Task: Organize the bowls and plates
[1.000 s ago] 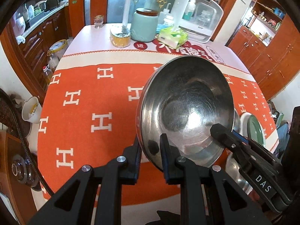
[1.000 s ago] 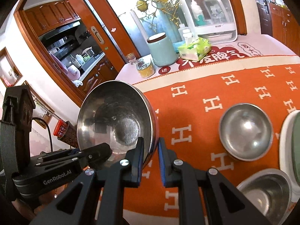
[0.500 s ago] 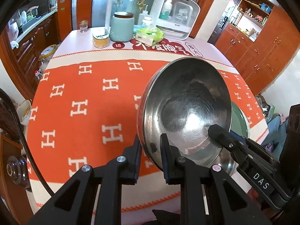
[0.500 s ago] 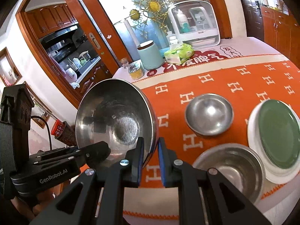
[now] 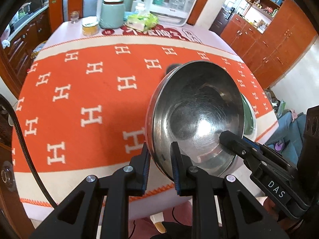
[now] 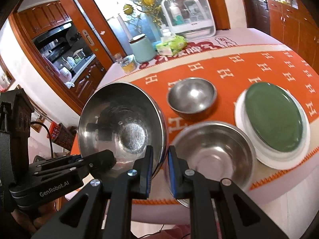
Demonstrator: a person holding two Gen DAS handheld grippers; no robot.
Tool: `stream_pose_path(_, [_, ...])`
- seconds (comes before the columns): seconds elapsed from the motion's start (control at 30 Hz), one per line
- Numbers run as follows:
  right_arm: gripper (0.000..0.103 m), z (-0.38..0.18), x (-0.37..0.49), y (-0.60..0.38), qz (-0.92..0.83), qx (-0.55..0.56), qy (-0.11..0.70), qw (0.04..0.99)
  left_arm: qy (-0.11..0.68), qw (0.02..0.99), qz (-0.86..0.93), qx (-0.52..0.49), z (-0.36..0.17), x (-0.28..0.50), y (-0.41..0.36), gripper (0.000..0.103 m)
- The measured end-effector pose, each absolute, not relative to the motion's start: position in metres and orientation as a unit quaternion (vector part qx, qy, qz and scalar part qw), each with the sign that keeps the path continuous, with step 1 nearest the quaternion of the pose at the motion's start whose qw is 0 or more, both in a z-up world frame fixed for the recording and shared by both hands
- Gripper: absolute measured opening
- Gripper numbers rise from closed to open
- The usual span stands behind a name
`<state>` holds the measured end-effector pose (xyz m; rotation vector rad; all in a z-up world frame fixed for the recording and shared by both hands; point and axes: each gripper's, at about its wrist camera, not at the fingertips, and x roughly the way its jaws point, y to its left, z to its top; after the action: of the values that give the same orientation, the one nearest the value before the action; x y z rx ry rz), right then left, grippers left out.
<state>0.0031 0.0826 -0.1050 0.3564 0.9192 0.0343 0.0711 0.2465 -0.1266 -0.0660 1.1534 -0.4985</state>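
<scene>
Both grippers pinched one big steel bowl (image 5: 196, 117) by its rim. L gripper (image 5: 159, 165) clamped near-left edge, jaws narrow, one pad in, one out. R gripper (image 6: 160, 163) same on the opposite edge, narrow, holding. Bowl was off the cloth (image 5: 79, 99), tilted, mouth twd me, over near-right part of table.

Step, my read: nest it into the 2nd big bowl (image 6: 214, 153) lying at near edge of the cloth, just right of the carried one in R view. Small bowl (image 6: 191, 96) sat beyond it; green plate (image 6: 274, 118) on white plate (image 6: 269, 159) further right.

To do it well: level the bowl first, keep both hands moving together so rim doesn't twist out of pads, centre over the target, lower till bottoms meet, then let go w/ both. Risk: steel slips and clangs; target bowl close to table edge, so no shoving.

Vs 1 s earlier: bowl had travelled rightward and nearer; more cloth lay bare on left, plates came fully into R view, grip unchanged.
</scene>
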Motion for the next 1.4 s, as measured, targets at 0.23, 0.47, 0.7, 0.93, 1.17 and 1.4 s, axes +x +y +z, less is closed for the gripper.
stream_pose_path(0.23, [0.015, -0.114, -0.019, 0.056, -0.017, 0.189, 0.454, 0.871, 0.556, 0.79, -0.259, -0.011, -0.137, 0.06, 0.212, 0.018])
stream_pose_path(0.47, [0.015, -0.121, -0.031, 0.03, -0.051, 0.207, 0.46, 0.862, 0.57, 0.772, -0.281, 0.027, -0.143, 0.058, 0.173, 0.019])
stream_pose_path(0.7, [0.015, -0.129, -0.028, 0.007, -0.064, 0.219, 0.476, 0.849, 0.589, 0.757, -0.28, 0.046, -0.152, 0.062, 0.148, 0.022])
stream_pose_path(0.93, [0.017, -0.142, -0.015, -0.009, -0.066, 0.221, 0.506, 0.831, 0.606, 0.748, -0.265, 0.047, -0.161, 0.069, 0.135, 0.023])
stream_pose_path(1.17, [0.018, -0.149, -0.008, -0.013, -0.065, 0.223, 0.518, 0.823, 0.62, 0.74, -0.255, 0.054, -0.17, 0.076, 0.129, 0.023])
stream_pose_path(1.4, [0.018, -0.145, -0.005, -0.01, -0.073, 0.231, 0.51, 0.825, 0.614, 0.741, -0.264, 0.059, -0.168, 0.078, 0.133, 0.027])
